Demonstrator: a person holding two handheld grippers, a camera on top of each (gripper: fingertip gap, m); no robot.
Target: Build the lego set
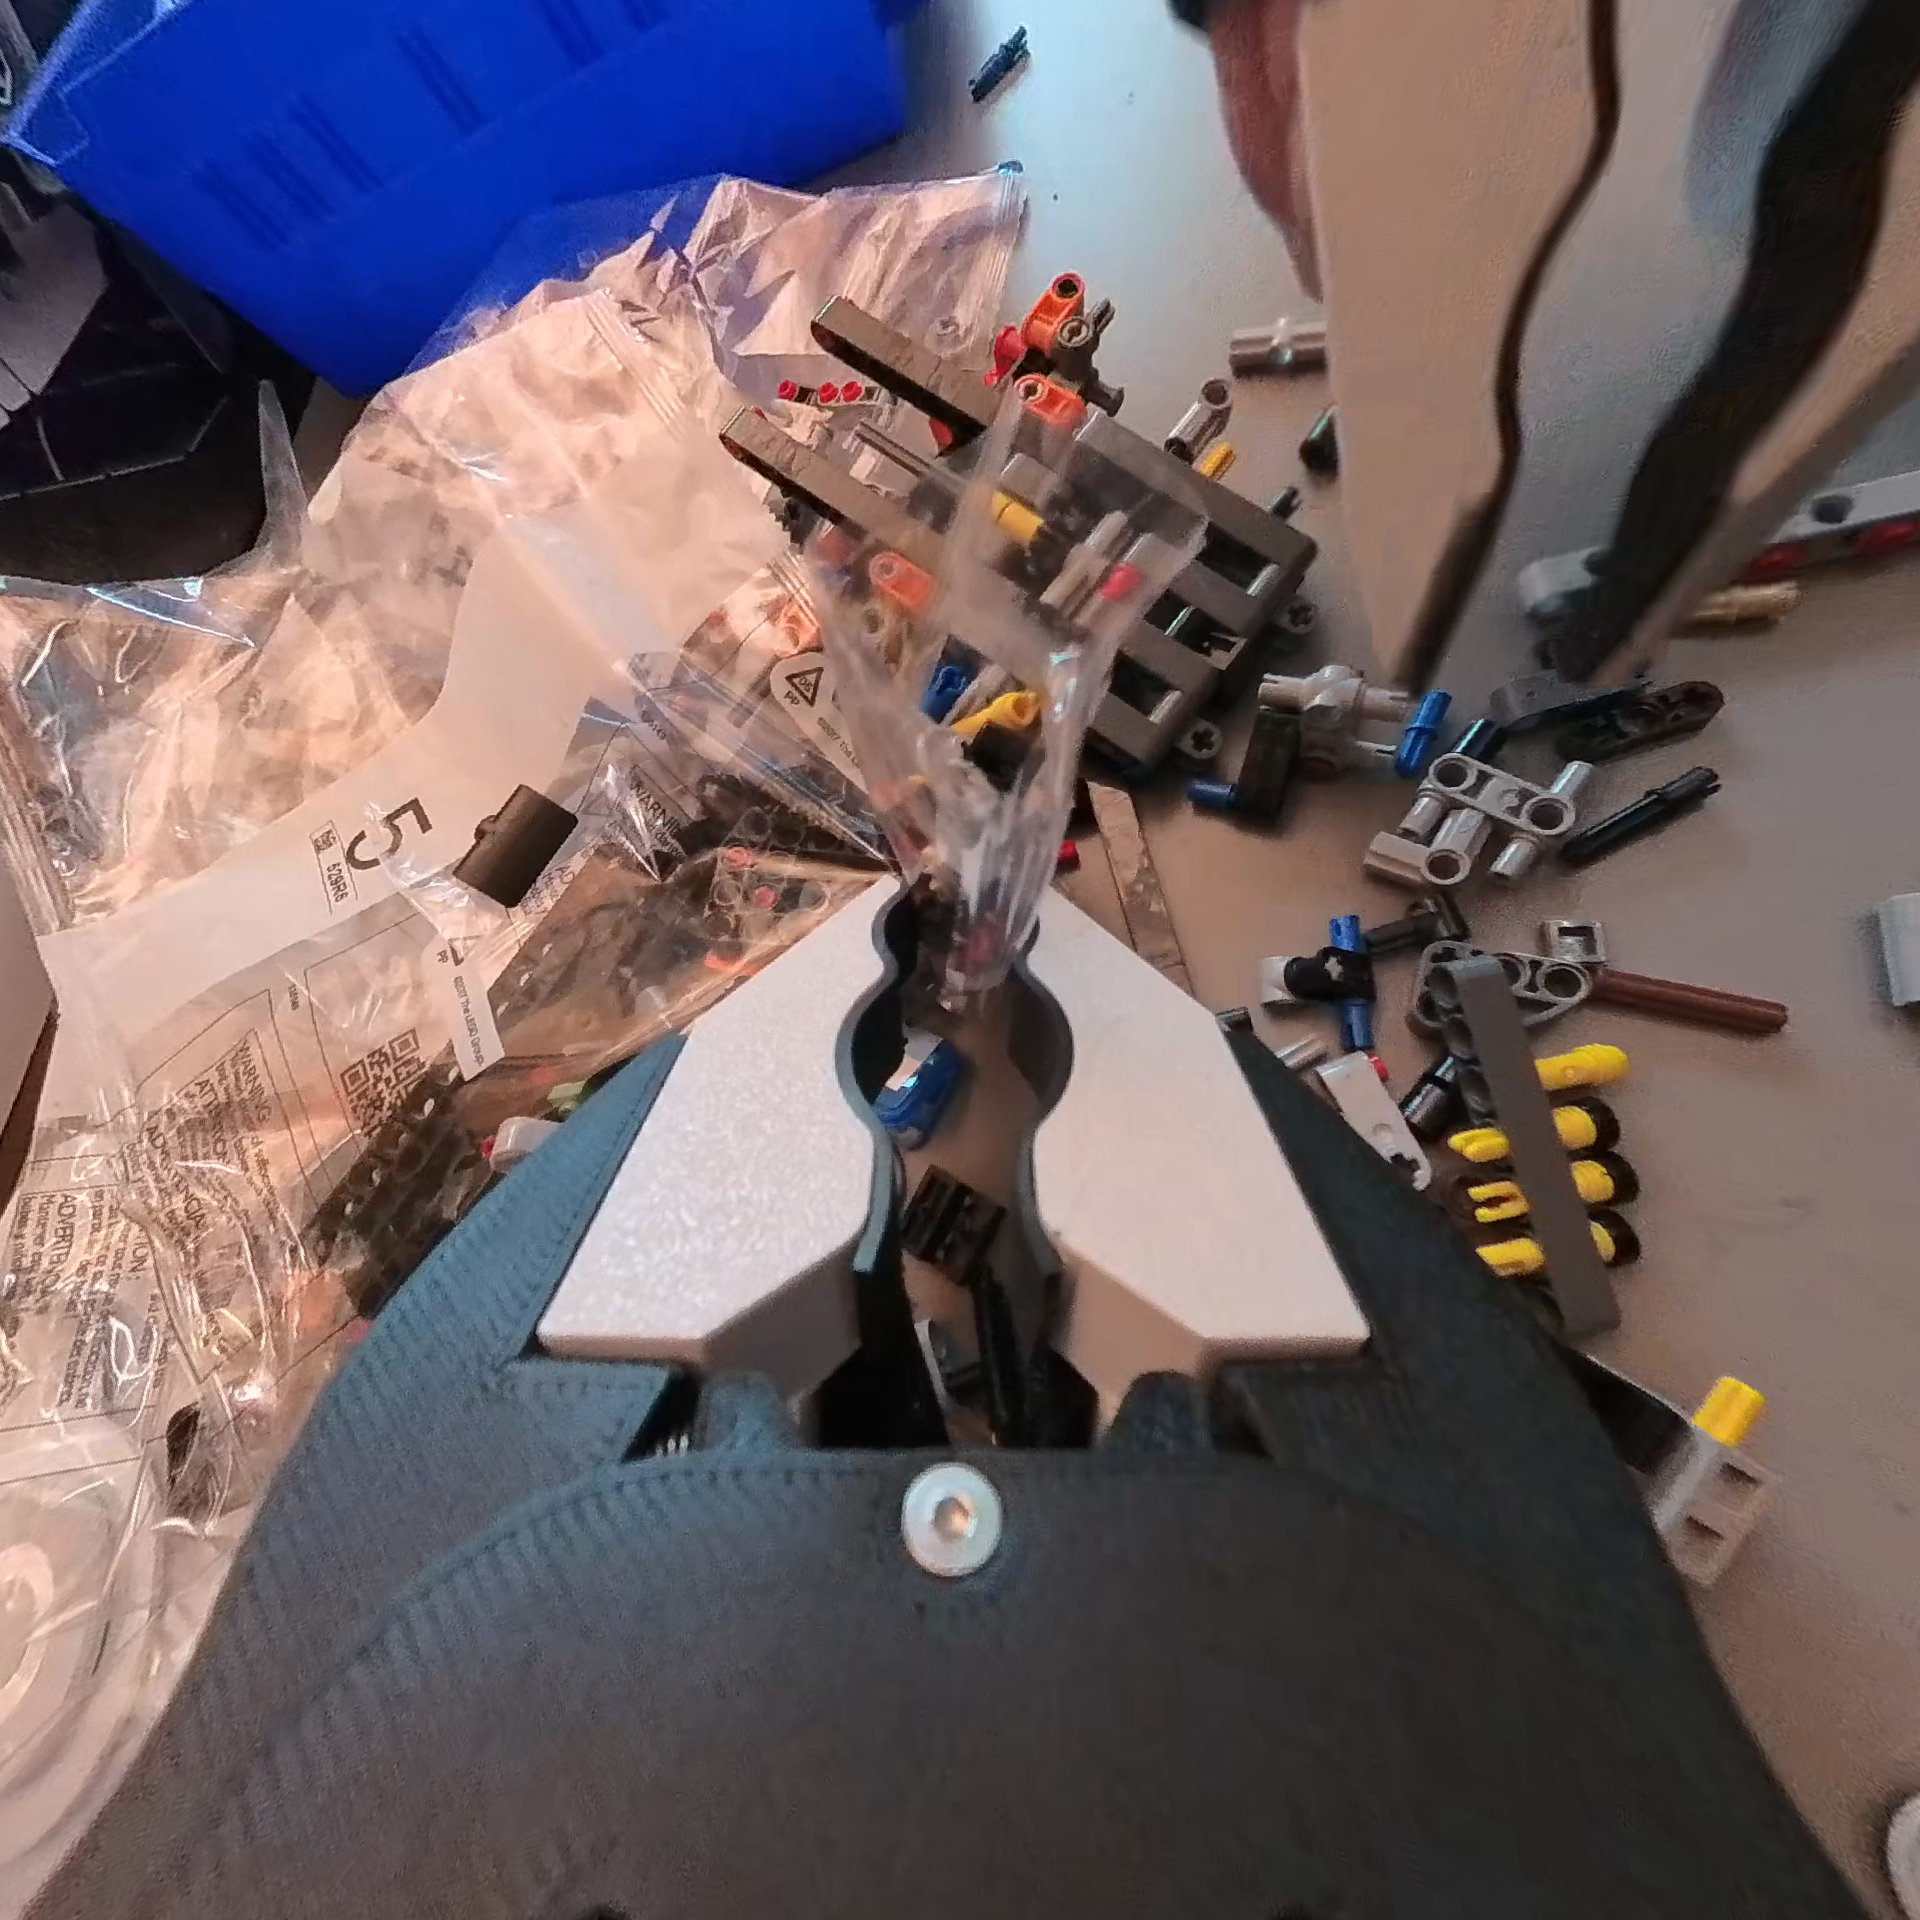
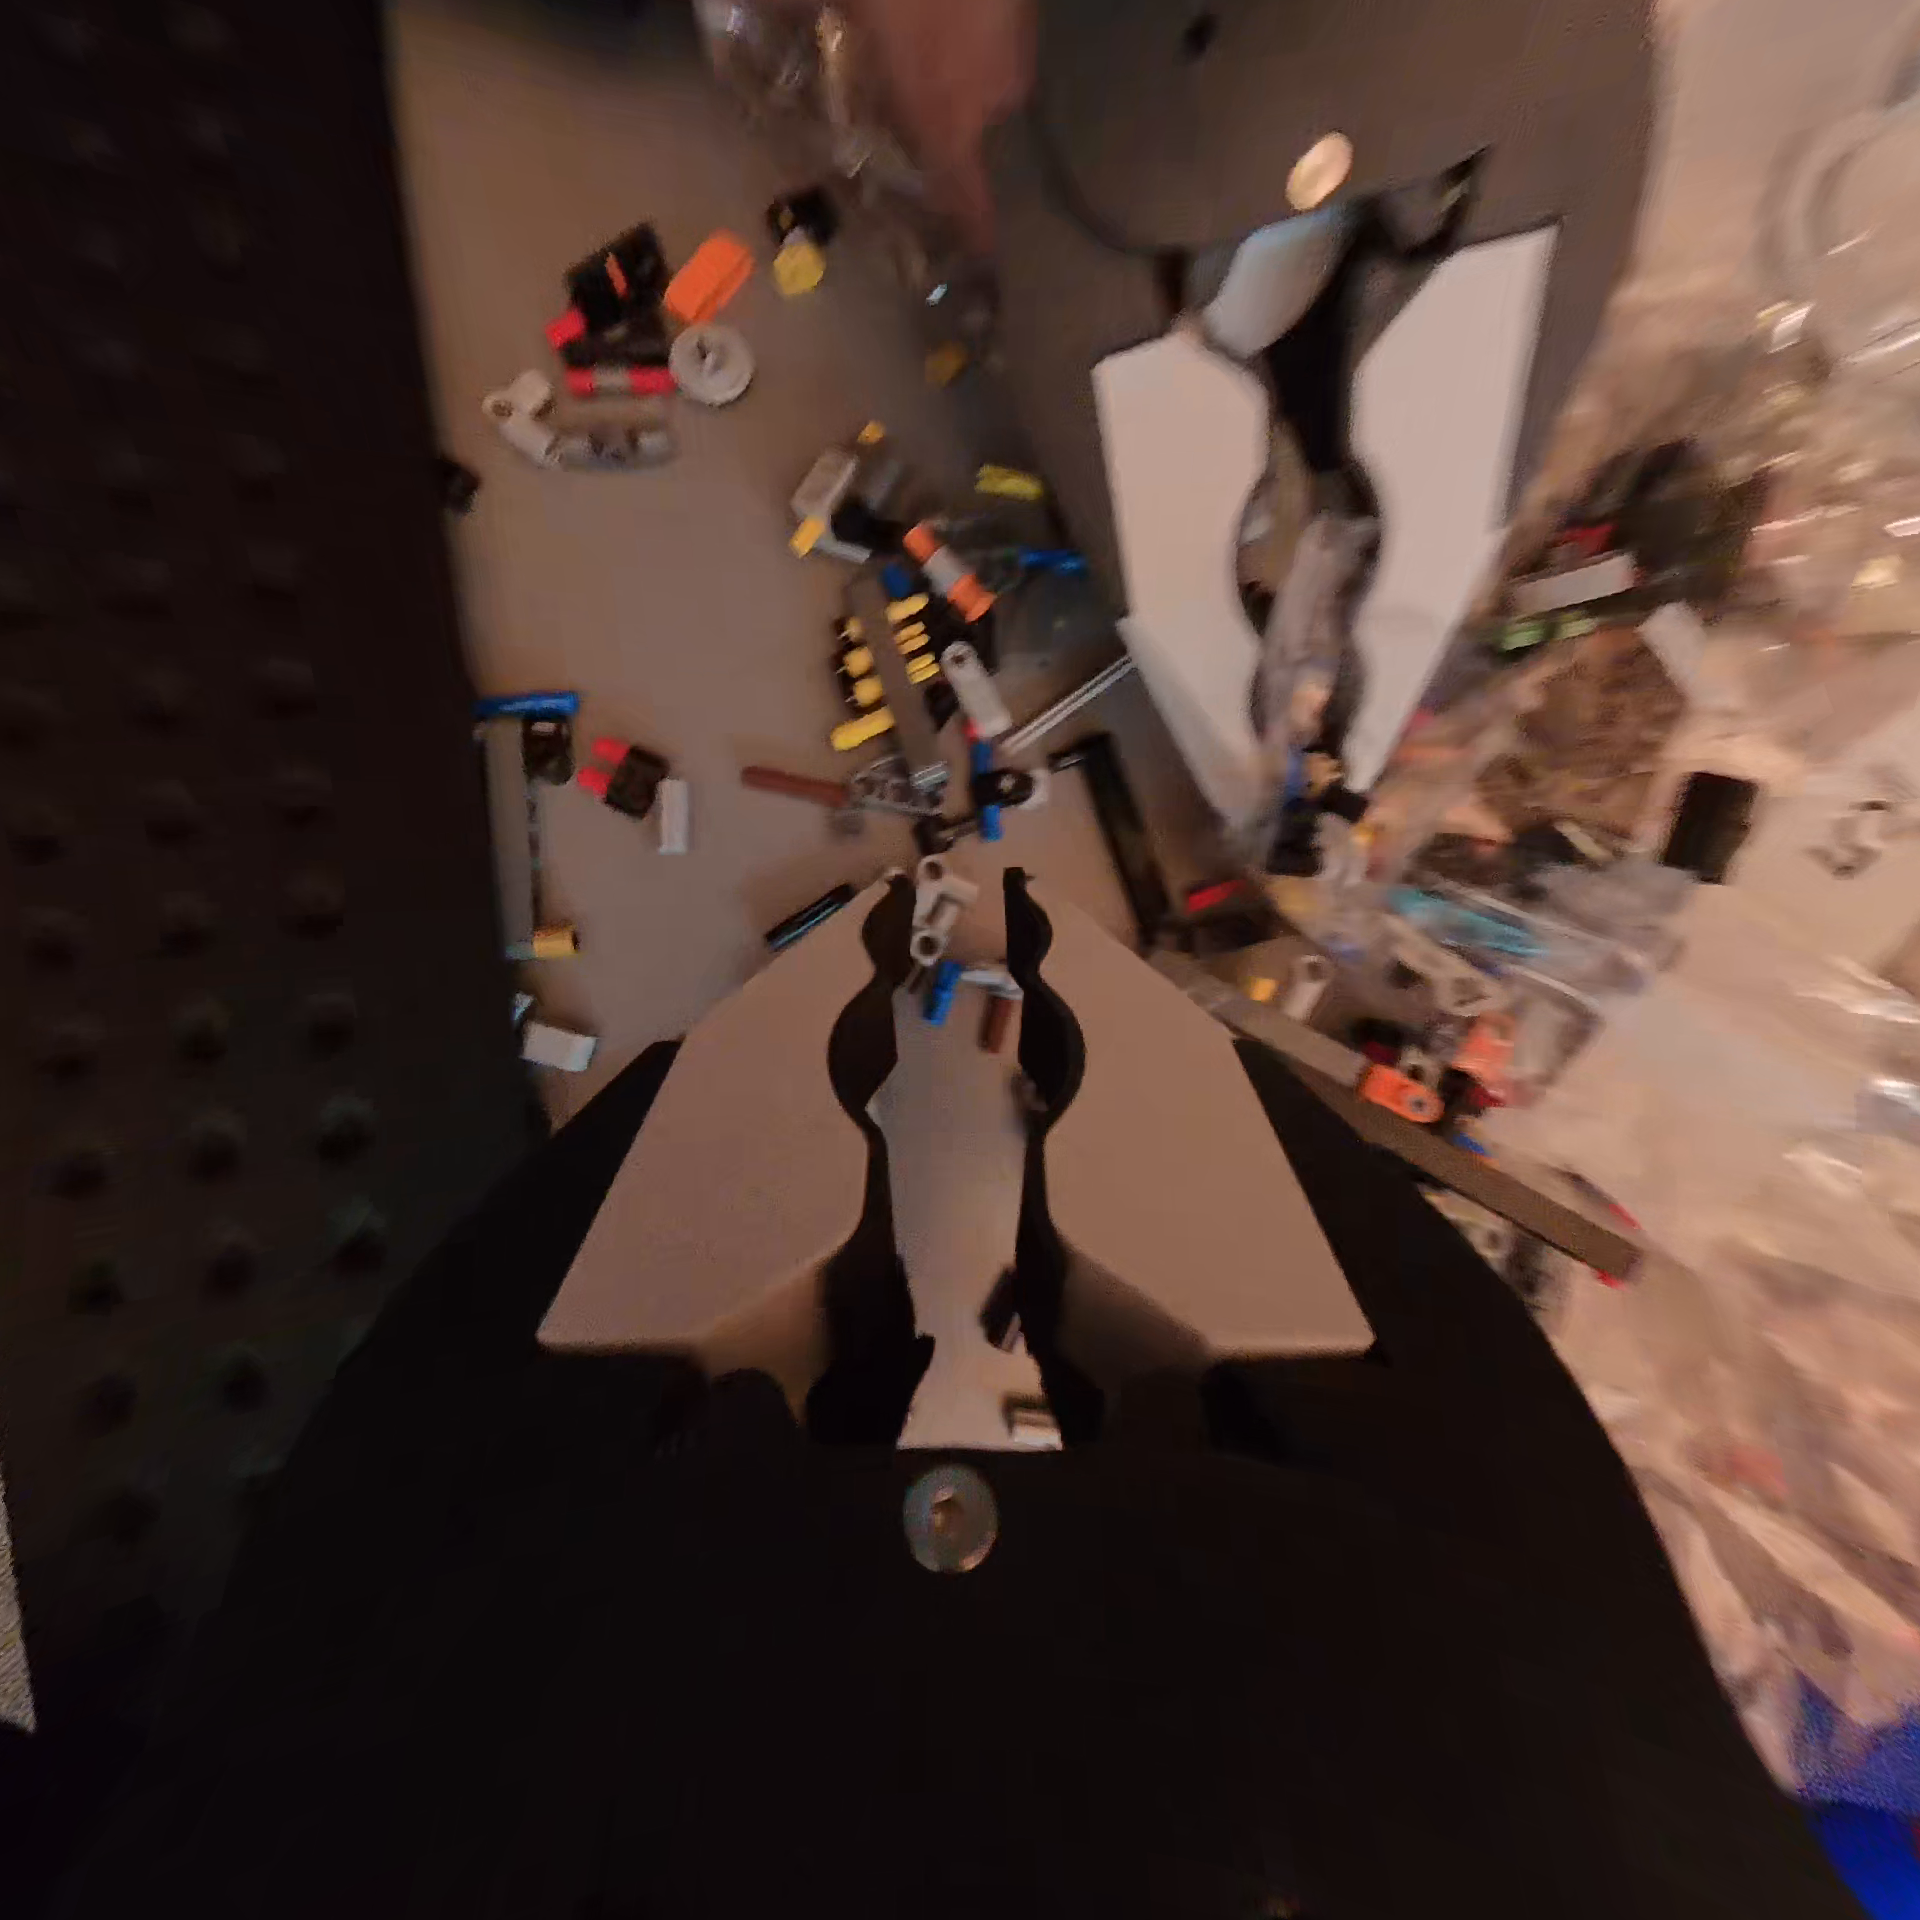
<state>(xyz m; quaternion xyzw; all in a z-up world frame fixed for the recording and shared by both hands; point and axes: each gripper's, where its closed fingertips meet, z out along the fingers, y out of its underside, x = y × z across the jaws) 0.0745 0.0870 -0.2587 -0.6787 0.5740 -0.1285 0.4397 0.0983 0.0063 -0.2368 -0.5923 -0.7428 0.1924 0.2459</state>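
My left gripper (image 1: 966,925) is shut on a small clear bag (image 1: 1023,665) of mixed small Lego pins, which stands up from its fingertips above the table. Behind it lies a dark grey frame assembly (image 1: 1216,613) with orange connectors. The right wrist view is blurred. In it my right gripper (image 2: 951,894) hangs over loose pieces with its jaws a little apart and nothing between them. A light grey connector (image 2: 940,904) lies on the table below its tips. The left gripper (image 2: 1304,769) with the bag shows farther off there. The right gripper (image 1: 1605,613) shows at the top right of the left wrist view.
A pile of clear parts bags (image 1: 312,727) covers the left. A blue bin (image 1: 416,135) stands behind it. Loose pins, yellow pegs along a grey beam (image 1: 1538,1164) and grey connectors (image 1: 1475,821) lie scattered on the right. A black studded plate (image 2: 208,727) lies beside my right gripper. My right fingertips sit around 9 cm from my left ones. About 4 cm separates my right fingertips from the light grey connector (image 2: 940,904). The left camera catches it too, in the left wrist view (image 1: 1425,829).
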